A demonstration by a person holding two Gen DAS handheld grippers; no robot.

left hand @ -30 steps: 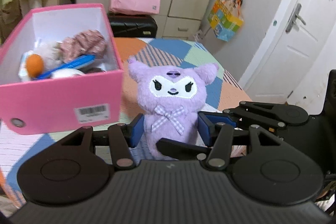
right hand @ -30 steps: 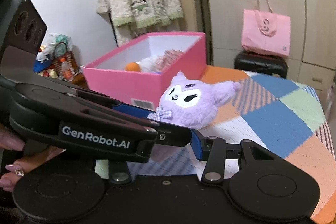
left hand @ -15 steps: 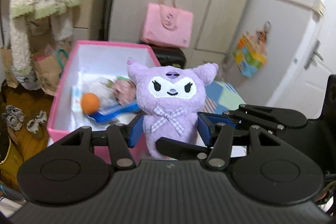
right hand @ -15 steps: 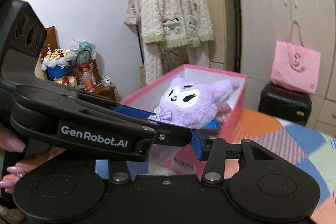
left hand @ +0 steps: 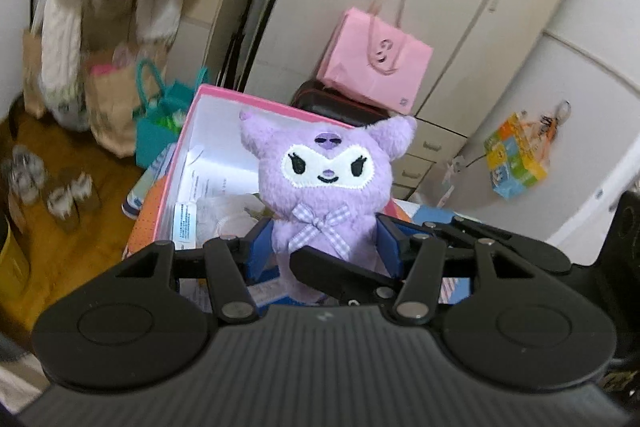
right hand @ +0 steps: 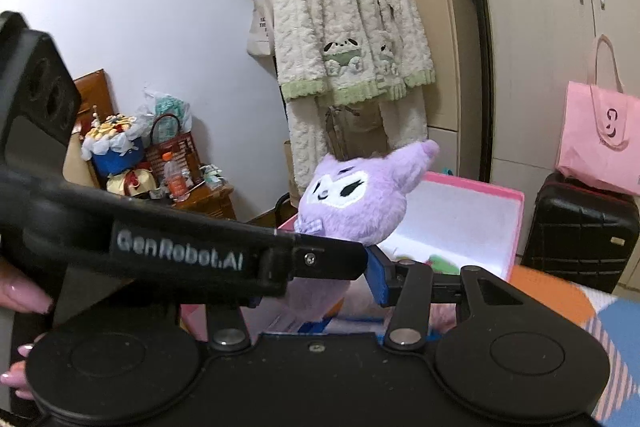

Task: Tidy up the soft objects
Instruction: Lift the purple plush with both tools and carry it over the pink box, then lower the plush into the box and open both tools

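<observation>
A purple plush toy with a white face and a checked bow hangs upright in the air. My left gripper is shut on its body, one blue pad on each flank. My right gripper comes in from the side and is shut on the toy's lower body. Its left pad is hidden behind the left gripper's finger. The open pink box stands right behind and below the toy, with papers and soft things inside. In the right wrist view the toy is in front of the pink box.
A black suitcase with a pink tote bag on it stands by the wardrobe. A fluffy cream robe hangs on a rack. Paper bags and slippers are on the floor at left. The patchwork bed cover lies under the box.
Both grippers have carried the plush toy up and across to the pink box. The box, earlier to the toy's left, now lies directly behind and below it. The grips look unchanged.
</observation>
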